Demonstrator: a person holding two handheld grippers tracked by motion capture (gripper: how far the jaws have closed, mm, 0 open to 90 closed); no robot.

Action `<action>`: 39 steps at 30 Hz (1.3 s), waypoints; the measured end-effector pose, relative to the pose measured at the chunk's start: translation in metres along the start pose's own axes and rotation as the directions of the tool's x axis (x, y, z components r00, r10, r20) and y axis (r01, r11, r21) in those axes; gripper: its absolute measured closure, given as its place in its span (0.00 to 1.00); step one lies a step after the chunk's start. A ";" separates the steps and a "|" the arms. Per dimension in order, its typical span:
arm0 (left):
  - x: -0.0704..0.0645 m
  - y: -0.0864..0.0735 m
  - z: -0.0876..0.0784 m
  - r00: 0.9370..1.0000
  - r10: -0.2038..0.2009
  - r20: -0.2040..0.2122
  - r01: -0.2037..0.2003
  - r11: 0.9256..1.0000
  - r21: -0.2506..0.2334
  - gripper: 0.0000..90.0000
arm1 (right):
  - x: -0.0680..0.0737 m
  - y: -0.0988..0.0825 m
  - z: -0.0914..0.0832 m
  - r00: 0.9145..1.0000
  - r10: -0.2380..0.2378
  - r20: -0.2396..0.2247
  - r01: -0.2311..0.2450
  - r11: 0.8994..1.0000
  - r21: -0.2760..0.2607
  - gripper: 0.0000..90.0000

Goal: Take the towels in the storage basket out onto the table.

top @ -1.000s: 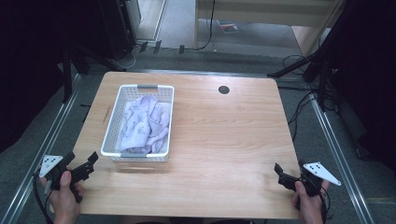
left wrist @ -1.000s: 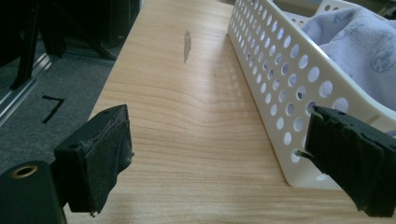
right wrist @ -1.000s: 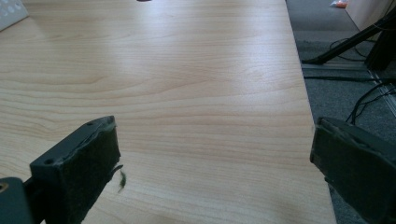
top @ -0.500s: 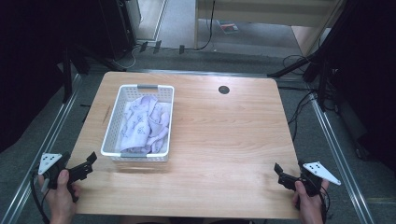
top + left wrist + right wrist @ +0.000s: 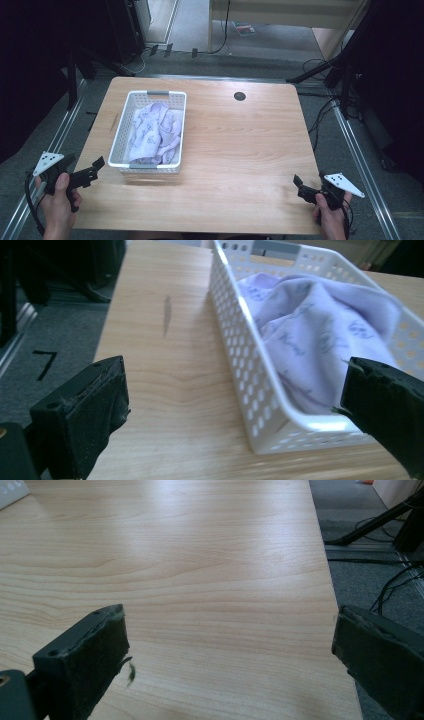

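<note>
High view: we saw a wooden counter (image 5: 240,150) with a white perforated basket (image 5: 121,135) standing on its left half, a grey handle at its far end. A crumpled pale lilac cloth (image 5: 152,132) with a faint darker print lay inside the basket, below its rim. Our left tongs (image 5: 92,170) hung at the counter's near left corner, just beside the basket's near end and apart from it; the jaws had just been opening and stood wide, with nothing between them. In the left gripper view, the basket's near corner and the cloth sat ahead between the two black jaws. Our right tongs (image 5: 300,186) were at the near right corner, well apart from the basket, jaws also spread wide over bare wood. A small dark round hole (image 5: 239,96) marked the far side of the counter.
</note>
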State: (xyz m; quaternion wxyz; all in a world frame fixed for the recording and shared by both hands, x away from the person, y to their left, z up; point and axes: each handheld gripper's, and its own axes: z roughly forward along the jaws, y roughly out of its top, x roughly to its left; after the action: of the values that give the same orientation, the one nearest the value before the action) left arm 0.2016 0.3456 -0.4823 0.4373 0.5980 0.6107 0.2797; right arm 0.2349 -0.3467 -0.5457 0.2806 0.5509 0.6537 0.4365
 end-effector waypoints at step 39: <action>-0.124 0.095 0.130 0.978 0.120 0.174 -0.185 0.881 0.435 0.00 | -0.001 0.000 0.000 1.000 0.004 -0.015 -0.004 1.000 -0.001 0.02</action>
State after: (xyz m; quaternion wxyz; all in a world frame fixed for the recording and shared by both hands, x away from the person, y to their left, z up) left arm 0.3483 0.2131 -0.4347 0.3061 0.7473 0.5771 0.1216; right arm 0.2352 -0.3478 -0.5458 0.2750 0.5488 0.6544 0.4416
